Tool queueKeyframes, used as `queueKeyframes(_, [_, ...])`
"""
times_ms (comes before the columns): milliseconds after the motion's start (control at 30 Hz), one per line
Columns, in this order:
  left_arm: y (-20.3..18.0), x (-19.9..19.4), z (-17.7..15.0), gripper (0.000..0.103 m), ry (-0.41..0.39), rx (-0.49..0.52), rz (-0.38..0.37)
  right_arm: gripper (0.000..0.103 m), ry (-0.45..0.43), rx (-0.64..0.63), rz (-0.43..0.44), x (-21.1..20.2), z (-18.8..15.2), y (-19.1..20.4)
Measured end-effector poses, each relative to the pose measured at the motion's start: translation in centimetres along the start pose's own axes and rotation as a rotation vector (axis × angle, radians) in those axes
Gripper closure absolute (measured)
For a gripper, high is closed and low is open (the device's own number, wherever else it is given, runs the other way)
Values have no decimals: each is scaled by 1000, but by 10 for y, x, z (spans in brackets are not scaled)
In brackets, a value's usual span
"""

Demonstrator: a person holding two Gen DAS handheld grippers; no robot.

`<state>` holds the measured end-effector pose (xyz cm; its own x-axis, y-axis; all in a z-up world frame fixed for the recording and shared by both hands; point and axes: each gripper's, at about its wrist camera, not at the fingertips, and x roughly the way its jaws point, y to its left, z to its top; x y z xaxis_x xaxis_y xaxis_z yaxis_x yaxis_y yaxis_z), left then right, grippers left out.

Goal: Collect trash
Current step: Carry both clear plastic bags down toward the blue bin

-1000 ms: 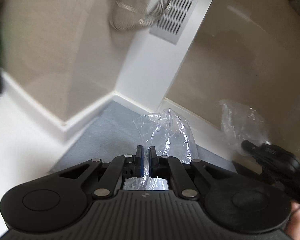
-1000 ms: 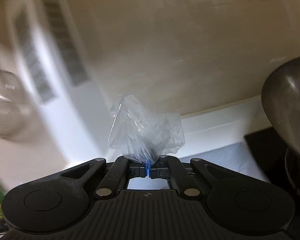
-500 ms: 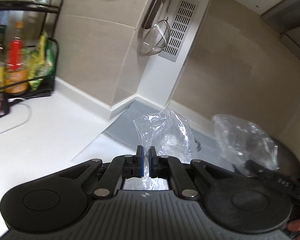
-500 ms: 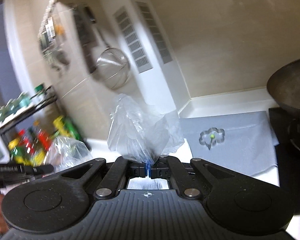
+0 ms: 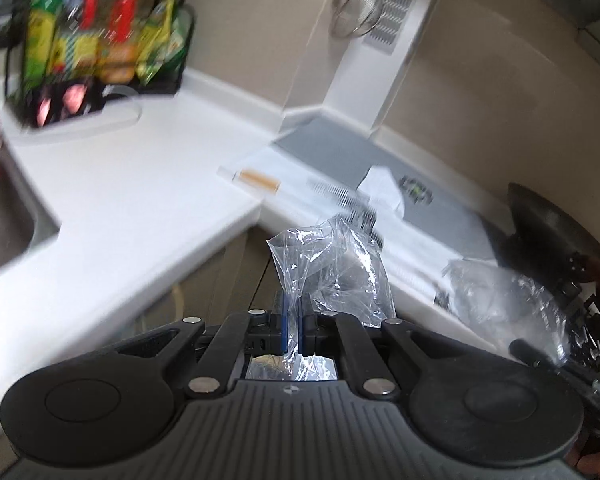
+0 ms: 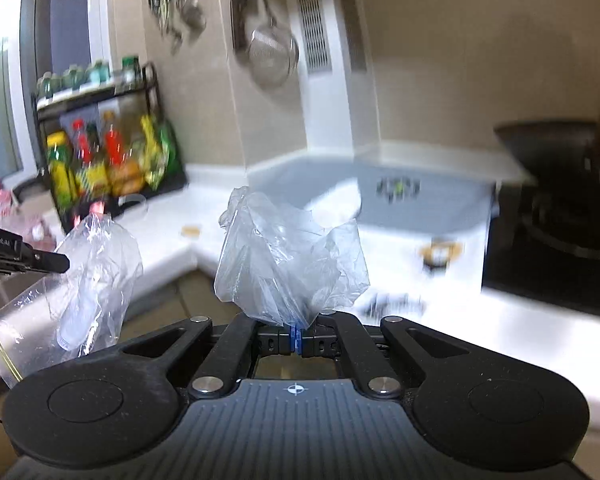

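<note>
My left gripper (image 5: 293, 322) is shut on a crumpled clear plastic bag (image 5: 332, 268), held in the air in front of the counter corner. My right gripper (image 6: 296, 338) is shut on a second clear plastic bag (image 6: 288, 256), also off the counter. The right gripper's bag shows at the right of the left wrist view (image 5: 500, 296). The left gripper's bag shows at the left of the right wrist view (image 6: 96, 268). Small scraps lie on the white counter (image 5: 132, 184): an orange-brown wrapper (image 5: 258, 179) and a white crumpled paper (image 5: 382, 186).
A black rack of bottles and packets (image 5: 96, 48) stands at the back left, with a sink (image 5: 4, 216) in front of it. A grey mat (image 5: 360, 160) lies in the corner. A dark wok (image 6: 552, 148) sits on the black hob at the right. A strainer (image 6: 272, 56) hangs on the wall.
Both grippers have pulled back and away from the wall with their bags still held. The counter edge, rack and sink have come into view.
</note>
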<state>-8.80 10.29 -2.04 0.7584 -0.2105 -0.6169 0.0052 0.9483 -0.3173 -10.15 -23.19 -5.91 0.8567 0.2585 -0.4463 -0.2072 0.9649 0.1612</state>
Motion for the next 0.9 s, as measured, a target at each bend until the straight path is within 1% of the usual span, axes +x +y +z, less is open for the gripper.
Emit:
queueKeyframes(167, [7, 5, -40, 99, 65, -32, 37, 102, 87, 13, 26, 6, -28, 9])
queueKeyframes(233, [8, 8, -52, 99, 88, -30, 53, 102, 117, 3, 38, 9, -36, 15])
queueKeyframes(367, [12, 16, -68, 99, 129, -61, 59, 102, 176, -19, 70, 17, -46, 29])
queueKeyframes(433, [13, 19, -73, 99, 139, -69, 60, 102, 196, -32, 79, 21, -49, 36])
queueKeyframes(600, [9, 24, -77, 99, 136, -64, 68, 102, 241, -53, 87, 30, -53, 46])
queueKeyframes(900, [9, 35, -77, 99, 138, -47, 111, 102, 303, -34, 67, 43, -59, 44])
